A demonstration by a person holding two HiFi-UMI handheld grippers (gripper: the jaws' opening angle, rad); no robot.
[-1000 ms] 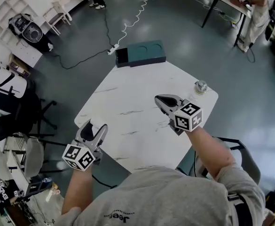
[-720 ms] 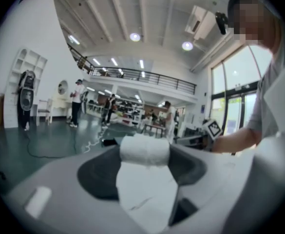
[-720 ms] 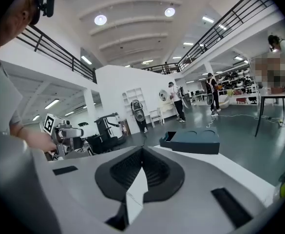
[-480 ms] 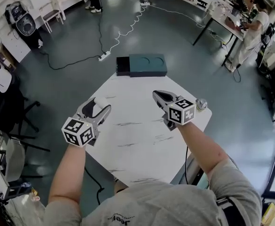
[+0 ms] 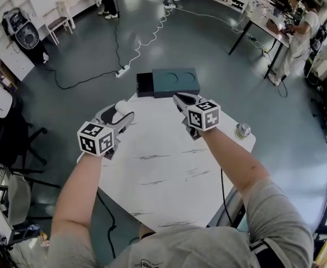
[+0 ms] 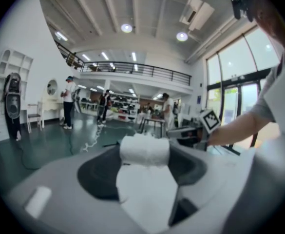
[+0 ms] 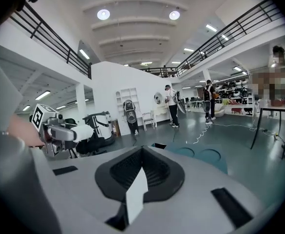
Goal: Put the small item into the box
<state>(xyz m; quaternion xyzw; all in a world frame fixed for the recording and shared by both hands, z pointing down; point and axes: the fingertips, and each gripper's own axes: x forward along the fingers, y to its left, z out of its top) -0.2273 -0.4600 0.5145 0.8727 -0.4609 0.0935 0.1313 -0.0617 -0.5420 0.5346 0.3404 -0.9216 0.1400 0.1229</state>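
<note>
The small item is a white rolled wad [image 5: 120, 106], and my left gripper [image 5: 121, 113] is shut on it above the table's far left corner. In the left gripper view the wad [image 6: 144, 150] sits crosswise between the jaws. The box [image 5: 174, 81] is dark teal with two round marks on its lid; it stands just past the table's far edge with its drawer [image 5: 144, 84] pulled out to the left. My right gripper [image 5: 179, 98] hovers shut and empty right in front of the box. Its own view shows the box [image 7: 205, 157] beyond the jaws.
The white marbled table [image 5: 163, 166] spreads below both arms. A small glass jar with a metal lid [image 5: 242, 130] stands near its right edge. A cable and power strip [image 5: 121, 71] lie on the floor to the left of the box. People stand at far desks.
Both grippers have moved forward over the table toward the box, the left one still carrying the white wad. The right gripper now sits close to the box's front.
</note>
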